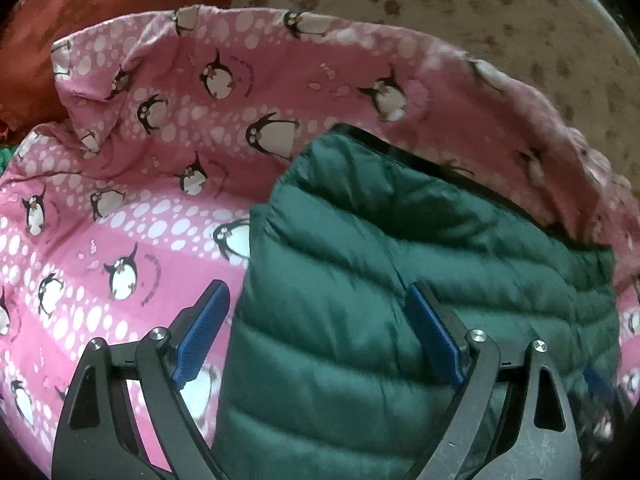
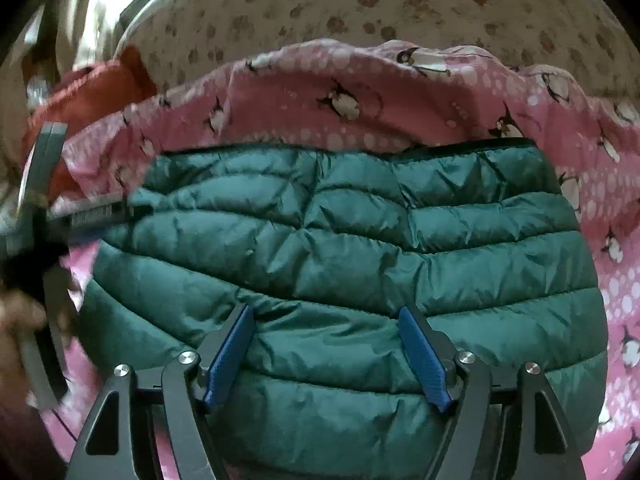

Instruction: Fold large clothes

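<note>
Both grippers' fingers wide, holding nothing: left gripper [image 1: 318,334], right gripper [image 2: 326,354] over green puffer jacket [image 2: 340,264]. Pinch hem edges evenly; fold flat.

Dim daylight; blurred, fisheye-warped edges

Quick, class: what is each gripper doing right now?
Left gripper: open, holding nothing, over the green jacket's edge.
Right gripper: open, holding nothing, over the jacket.
</note>
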A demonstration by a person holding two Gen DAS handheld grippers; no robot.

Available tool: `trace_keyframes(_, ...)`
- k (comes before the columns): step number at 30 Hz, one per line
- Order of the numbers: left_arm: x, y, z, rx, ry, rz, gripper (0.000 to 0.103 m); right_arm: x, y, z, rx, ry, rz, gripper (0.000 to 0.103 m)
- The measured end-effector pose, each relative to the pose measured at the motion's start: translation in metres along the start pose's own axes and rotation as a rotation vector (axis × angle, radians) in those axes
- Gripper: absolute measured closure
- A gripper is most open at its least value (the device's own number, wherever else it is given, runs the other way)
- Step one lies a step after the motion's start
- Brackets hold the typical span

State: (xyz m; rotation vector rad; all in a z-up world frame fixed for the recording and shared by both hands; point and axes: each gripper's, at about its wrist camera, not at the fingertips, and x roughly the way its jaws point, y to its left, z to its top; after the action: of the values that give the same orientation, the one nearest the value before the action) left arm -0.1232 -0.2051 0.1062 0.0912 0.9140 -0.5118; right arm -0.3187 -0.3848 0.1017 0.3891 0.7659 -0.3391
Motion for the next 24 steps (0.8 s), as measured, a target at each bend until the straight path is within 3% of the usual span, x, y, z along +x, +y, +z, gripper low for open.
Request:
trace_keyframes(6,-0.023,-0.008,-0.021,0.036,-0.025,-0.030,0.013,-0.028,-0.020,-0.006,0.073,-0.047,-0.030,0.030)
trace_keyframes(24,-0.043,-0.014,-0.049,0.067,-0.034,-0.051,0.013,-0.053,-0.053,-0.031,0.157,-0.015,-0.055,0.029)
